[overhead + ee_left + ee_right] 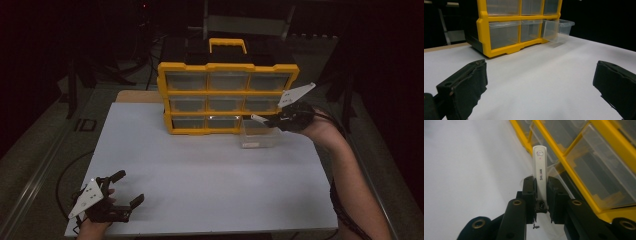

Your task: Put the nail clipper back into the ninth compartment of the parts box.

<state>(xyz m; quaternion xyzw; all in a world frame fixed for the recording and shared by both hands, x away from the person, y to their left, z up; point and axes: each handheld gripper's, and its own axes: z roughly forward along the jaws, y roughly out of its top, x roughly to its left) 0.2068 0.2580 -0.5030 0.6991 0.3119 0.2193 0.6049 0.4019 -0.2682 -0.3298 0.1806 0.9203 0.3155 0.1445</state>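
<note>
Dark room; white table. Left gripper rested at the near edge, jaws spread, empty. Yellow drawer cabinet stood centre-back, its clear drawer pulled out. Right gripper pinched a slim white stick above that drawer; a tilt might send it past the rim.

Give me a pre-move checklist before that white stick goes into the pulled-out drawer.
1. Grip: right gripper fingers clamp the white stick on both sides: ok.
2. Target: clear drawer is pulled out of the yellow organizer, bottom right: ok.
3. Alignment: stick tip is by the drawer's top edge; whether over its opening: cannot tell.
4. Drawer contents: cannot tell.
5. Left gripper rests open at the table near edge, out of the way: ok.
</note>
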